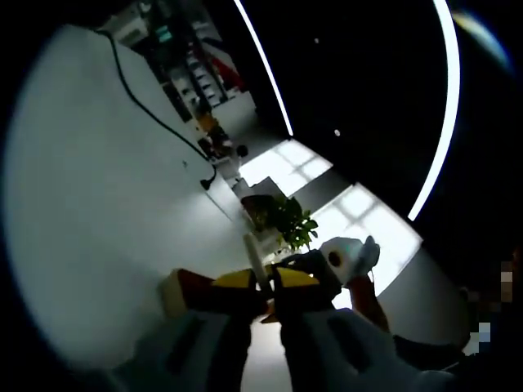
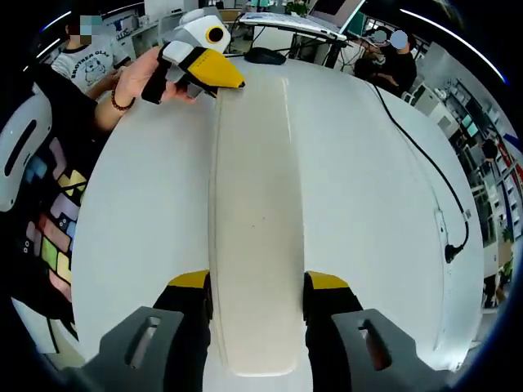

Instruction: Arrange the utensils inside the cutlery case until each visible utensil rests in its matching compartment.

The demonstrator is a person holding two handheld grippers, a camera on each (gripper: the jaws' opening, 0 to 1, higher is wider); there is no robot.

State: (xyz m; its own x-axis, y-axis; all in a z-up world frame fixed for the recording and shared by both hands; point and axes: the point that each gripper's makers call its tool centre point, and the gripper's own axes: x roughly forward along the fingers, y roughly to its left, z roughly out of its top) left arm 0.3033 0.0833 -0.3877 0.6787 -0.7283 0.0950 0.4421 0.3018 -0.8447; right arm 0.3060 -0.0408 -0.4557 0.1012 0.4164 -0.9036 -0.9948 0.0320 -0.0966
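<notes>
White table (image 2: 147, 220): wide and glossy, with a black cable (image 2: 425, 163) lying over its far right part.
Cutlery case (image 2: 253, 220): long cream case lying lengthwise on the table — its near end sits between the right gripper's jaws, its far end reaches the left gripper.
Right gripper (image 2: 257, 287): jaws with yellow tips clenched on both sides of the case.
Left gripper (image 2: 219, 75): held by a hand (image 2: 139, 77) at the far end; in the left gripper view (image 1: 268, 287) its jaws pinch the thin edge of the case (image 1: 255, 260).
Background: a green plant (image 1: 290, 222) beyond the table edge.
</notes>
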